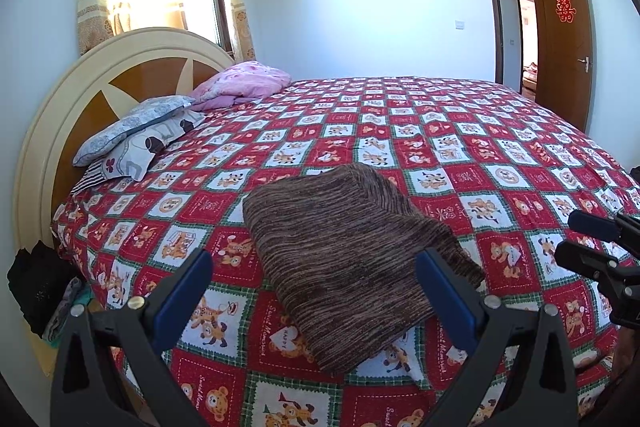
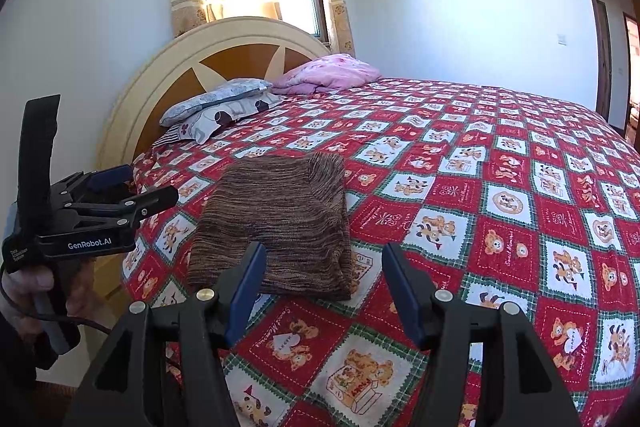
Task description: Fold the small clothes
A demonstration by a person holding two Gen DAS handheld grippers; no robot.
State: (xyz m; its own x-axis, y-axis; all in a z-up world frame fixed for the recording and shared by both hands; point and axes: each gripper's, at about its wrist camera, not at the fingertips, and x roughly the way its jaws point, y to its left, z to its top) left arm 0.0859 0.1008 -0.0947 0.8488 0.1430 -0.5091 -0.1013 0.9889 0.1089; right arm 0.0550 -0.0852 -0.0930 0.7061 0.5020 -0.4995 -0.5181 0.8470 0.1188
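A brown striped knit garment [image 1: 348, 259] lies folded in a compact rectangle on the bed, near its front edge; it also shows in the right wrist view [image 2: 276, 219]. My left gripper [image 1: 316, 263] is open and empty, held just above the near edge of the garment, its jaws wide apart. My right gripper [image 2: 324, 259] is open and empty, in front of the garment's near right corner. The right gripper also shows at the right edge of the left wrist view [image 1: 580, 239]. The left gripper also shows at the left of the right wrist view [image 2: 144, 183].
The bed has a red and white bear-patterned cover [image 1: 480, 155]. Pillows [image 1: 136, 131] and a pink quilt [image 1: 244, 83] lie by the round headboard [image 1: 80, 95]. Dark clothes [image 1: 36, 287] hang at the bed's left side. A brown door [image 1: 564, 43] stands open at the far right.
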